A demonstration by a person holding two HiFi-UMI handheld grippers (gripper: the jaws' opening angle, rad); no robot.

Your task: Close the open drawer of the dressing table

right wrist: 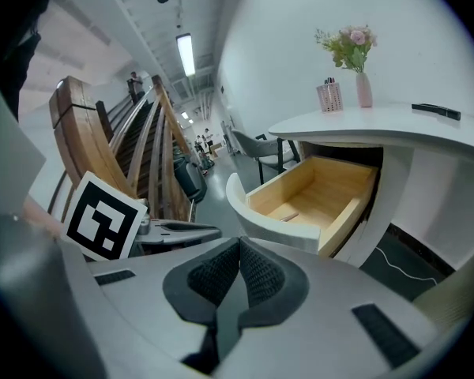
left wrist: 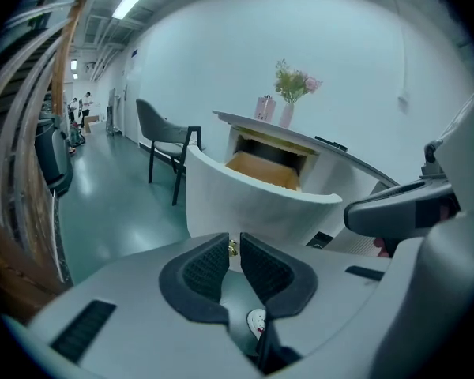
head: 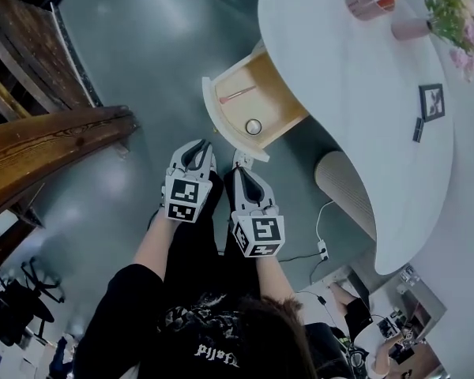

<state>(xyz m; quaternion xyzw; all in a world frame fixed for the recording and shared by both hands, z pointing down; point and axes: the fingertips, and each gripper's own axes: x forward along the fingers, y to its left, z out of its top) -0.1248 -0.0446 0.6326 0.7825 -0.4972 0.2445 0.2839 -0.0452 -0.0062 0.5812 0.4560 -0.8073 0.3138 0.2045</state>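
Wood-lined and white-fronted, the drawer (head: 257,101) stood pulled out of the counter (head: 355,101), just ahead of you. Left gripper (left wrist: 235,242) and right gripper (right wrist: 238,247) had fingers together, empty. Judged rigid and free-sliding; a central push on its curved front was advised.

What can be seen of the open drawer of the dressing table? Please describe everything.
The drawer stands pulled far out from under the white tabletop. Its front is a curved white panel; walls and bottom look like pale wood. Inside lie a small round object and a thin pink item.
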